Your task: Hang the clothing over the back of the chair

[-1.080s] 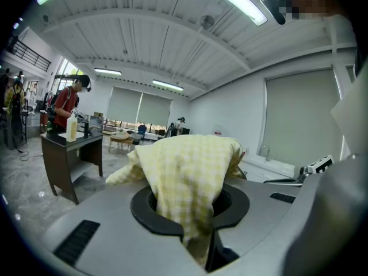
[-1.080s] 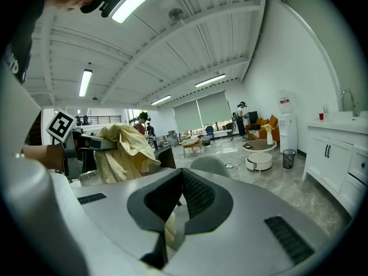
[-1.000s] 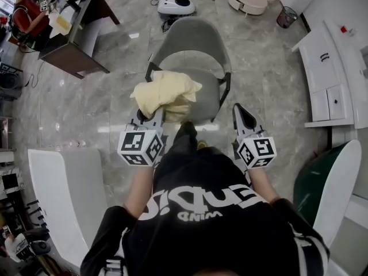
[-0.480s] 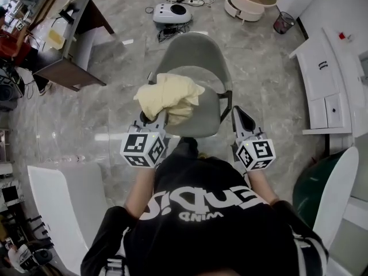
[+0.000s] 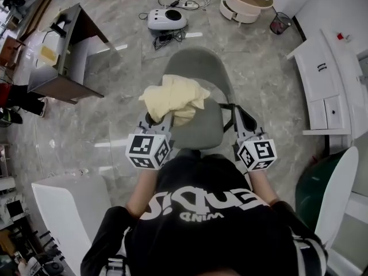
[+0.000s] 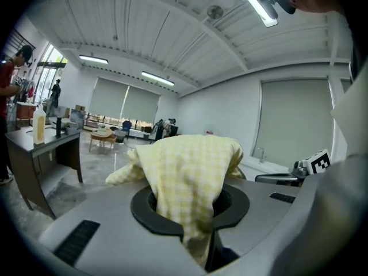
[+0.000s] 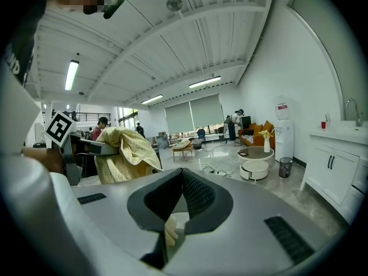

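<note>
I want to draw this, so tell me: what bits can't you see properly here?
- The clothing: bunched up in every view, so what kind it is cannot be told.
- The left tongs: tips buried in the cloth, left gripper view.
- The chair: legs hidden under its own seat, head view.
- A pale scrap below the right tongs, right gripper view: too small to name.

We are seeing a soft, matt, pale yellow checked cloth garment [image 5: 172, 96] wrinkling loosely. The grey moulded plastic-looking chair [image 5: 201, 68] is showing a smooth matt shell. The polished grey marble-look stone floor [image 5: 115, 119] is gleaming glossily. The left gripper [image 5: 156, 118] is showing smooth matt grey plastic.
</note>
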Tool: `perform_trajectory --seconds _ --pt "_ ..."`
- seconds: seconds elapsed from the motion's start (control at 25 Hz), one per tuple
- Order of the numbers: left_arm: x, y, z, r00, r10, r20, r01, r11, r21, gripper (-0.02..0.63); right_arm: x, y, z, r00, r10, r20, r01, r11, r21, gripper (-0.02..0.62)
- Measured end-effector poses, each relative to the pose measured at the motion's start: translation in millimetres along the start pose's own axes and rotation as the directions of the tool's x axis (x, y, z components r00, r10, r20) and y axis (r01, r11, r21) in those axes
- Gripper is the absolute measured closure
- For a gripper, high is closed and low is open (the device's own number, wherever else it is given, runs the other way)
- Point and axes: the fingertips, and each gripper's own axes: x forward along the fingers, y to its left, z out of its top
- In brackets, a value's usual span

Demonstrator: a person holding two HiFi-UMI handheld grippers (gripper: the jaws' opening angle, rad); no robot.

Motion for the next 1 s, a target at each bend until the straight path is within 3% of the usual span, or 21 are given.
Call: perform_trajectory --seconds 0.44,1.0 --pt "41.5 8.0 21.9 1.0 -0.022 -0.007 0.023 1.0 0.005 0.52 23.6 -19.7 7.9 1.0 -0.018 0.009 0.018 0.999 0.032 0.581" --pt "125.8 5.9 84.8 0.996 -0.058 0.064 0.052 0.994 0.092 0.52 49.5 -51.9 16.5 1.0 -0.02 0.025 0.018 0.998 0.055 0.581"
